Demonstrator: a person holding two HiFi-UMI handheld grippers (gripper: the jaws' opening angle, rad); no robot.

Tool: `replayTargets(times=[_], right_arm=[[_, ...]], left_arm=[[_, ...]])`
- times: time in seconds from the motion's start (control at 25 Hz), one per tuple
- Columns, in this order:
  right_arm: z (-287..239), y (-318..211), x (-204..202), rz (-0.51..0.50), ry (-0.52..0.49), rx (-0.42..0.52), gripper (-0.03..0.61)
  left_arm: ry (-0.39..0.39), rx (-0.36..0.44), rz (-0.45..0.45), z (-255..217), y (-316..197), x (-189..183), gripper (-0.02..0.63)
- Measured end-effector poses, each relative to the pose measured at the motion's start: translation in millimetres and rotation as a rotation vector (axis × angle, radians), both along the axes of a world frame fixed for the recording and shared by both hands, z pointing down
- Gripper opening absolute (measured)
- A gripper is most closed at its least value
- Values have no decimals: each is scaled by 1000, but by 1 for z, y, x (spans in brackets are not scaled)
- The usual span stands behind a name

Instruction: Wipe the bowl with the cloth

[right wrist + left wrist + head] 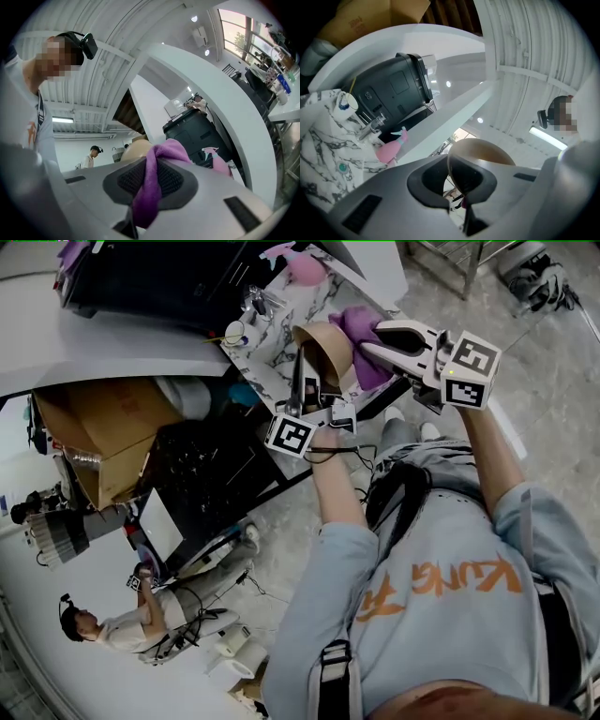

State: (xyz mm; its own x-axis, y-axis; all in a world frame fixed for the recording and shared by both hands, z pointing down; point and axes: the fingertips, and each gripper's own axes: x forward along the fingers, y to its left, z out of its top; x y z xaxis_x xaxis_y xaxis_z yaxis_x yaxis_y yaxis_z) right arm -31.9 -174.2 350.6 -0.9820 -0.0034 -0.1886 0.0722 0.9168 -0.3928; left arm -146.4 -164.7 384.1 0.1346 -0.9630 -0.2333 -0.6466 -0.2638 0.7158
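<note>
A tan bowl (325,350) is held in the air, tipped on its side, above the marble counter (272,343). My left gripper (302,390) is shut on its rim; in the left gripper view the bowl (480,157) rises between the jaws. My right gripper (367,345) is shut on a purple cloth (361,338), and the cloth lies against the bowl's inner right side. In the right gripper view the cloth (154,180) hangs pinched between the jaws, with the bowl (138,149) just behind it.
A pink spray bottle (305,268) and a white cup (234,332) stand on the counter. A black machine (393,91) sits beyond them. Cardboard boxes (103,432) lie left of the counter. Another person (141,620) sits on the floor, lower left.
</note>
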Motion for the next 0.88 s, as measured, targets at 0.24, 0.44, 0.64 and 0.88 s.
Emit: replayTargets(times=[0.24,0.44,0.64,0.88], right_arm=[[-5,2,1,-15,-38,-3,80],[-1,-9,1,58,-33,-23,80],[9,-31,7,152,-5,-53,80],[15,-44,12,202,10,-68,80]], left_arm=[[-95,-192,-104,30,12,-23,33],[-213,-338,-173,47,17,-36,33],[-284,-458,-242,63,18,-49,34],[-356,-573,-267,79,14,-54,33]])
